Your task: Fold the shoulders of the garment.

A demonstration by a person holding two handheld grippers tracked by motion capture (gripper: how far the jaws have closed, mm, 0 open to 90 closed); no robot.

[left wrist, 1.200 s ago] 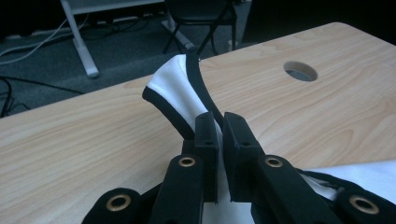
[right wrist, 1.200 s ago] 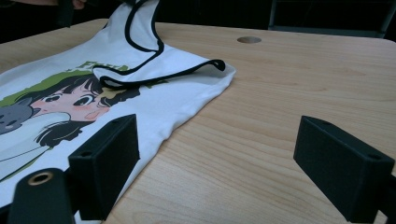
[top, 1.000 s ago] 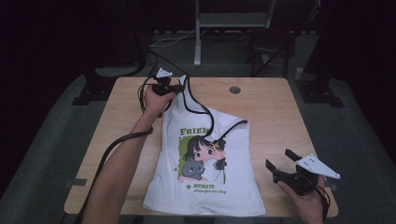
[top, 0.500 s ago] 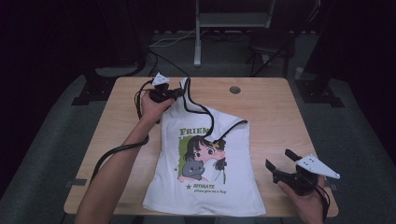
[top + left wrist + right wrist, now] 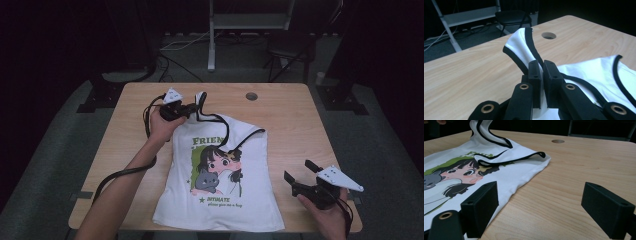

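A white sleeveless top (image 5: pixel 220 200) with black trim and a cartoon girl print lies flat on the wooden table (image 5: pixel 290 120). Its hem points to the front edge. My left gripper (image 5: pixel 194 108) is at the garment's far left corner, shut on one shoulder strap. In the left gripper view the strap (image 5: pixel 521 47) rises out of the shut gripper (image 5: pixel 542 66) and curls over. The other strap lies folded across the chest (image 5: pixel 506 152). My right gripper (image 5: pixel 298 170) stands open near the front right edge, right of the top (image 5: pixel 506 172), with nothing in that gripper (image 5: pixel 549 202).
A round cable hole (image 5: pixel 251 96) sits in the table's far middle. Bare wood lies to the right of the garment. Beyond the table stand a dark chair (image 5: pixel 290 50) and a metal rack leg (image 5: pixel 212 45). A black cable (image 5: pixel 120 175) trails along my left forearm.
My left gripper, still shut on the strap, has drawn slightly back toward the near side. The right gripper has stayed put.
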